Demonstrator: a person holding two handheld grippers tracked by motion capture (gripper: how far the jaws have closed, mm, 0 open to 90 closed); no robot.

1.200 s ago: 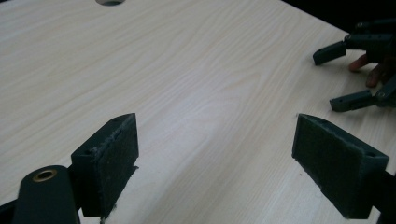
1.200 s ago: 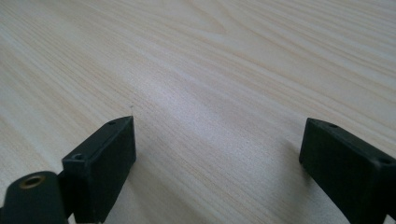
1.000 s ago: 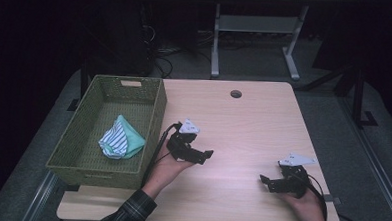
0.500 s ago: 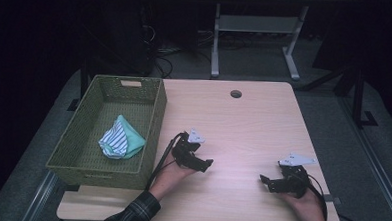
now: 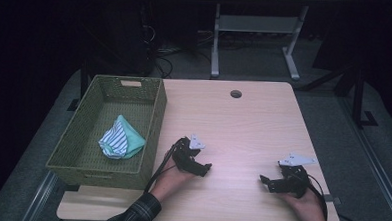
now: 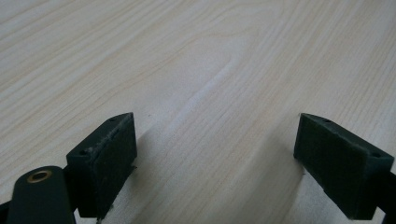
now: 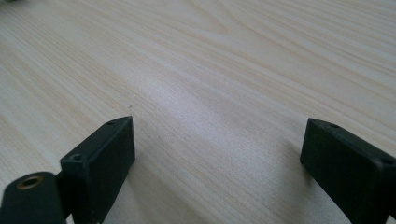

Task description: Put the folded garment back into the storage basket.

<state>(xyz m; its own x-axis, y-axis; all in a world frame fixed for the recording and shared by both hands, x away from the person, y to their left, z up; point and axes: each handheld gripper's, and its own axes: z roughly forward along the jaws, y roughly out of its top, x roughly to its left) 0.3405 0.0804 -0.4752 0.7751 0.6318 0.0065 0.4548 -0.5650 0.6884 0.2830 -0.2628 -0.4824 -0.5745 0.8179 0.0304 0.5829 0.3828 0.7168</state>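
Two handheld grippers rest low over a light wood table (image 5: 243, 127), both w/ jaws spread wide & nothing between them. The left gripper (image 5: 201, 168) sits near the table's front edge, held by a hand (image 5: 168, 179) in a plaid sleeve (image 5: 134, 215); its black cable loops back toward the person. In the left gripper view its two black pads (image 6: 109, 158) stand far apart over bare wood grain, each throwing a soft shadow on the surface just beneath.

The right gripper (image 5: 267, 182) lies well apart from the left one, toward the person's right, tips aimed inward at its partner; a grey three-cornered plate (image 5: 297, 159) rides on top. The right gripper view gives the same picture: pads (image 7: 100, 163) wide, plain tabletop between & ahead.

Beside the left gripper, on its outer side & just off its hand, a green woven basket (image 5: 150, 138) stands at the table's left edge. Inside it, a bundled cloth (image 5: 121, 141), striped white/blue w/ a teal part, lies on the basket floor, apart from both grippers. Beyond the grippers, near the table's far edge, a round cable hole (image 5: 236, 93).
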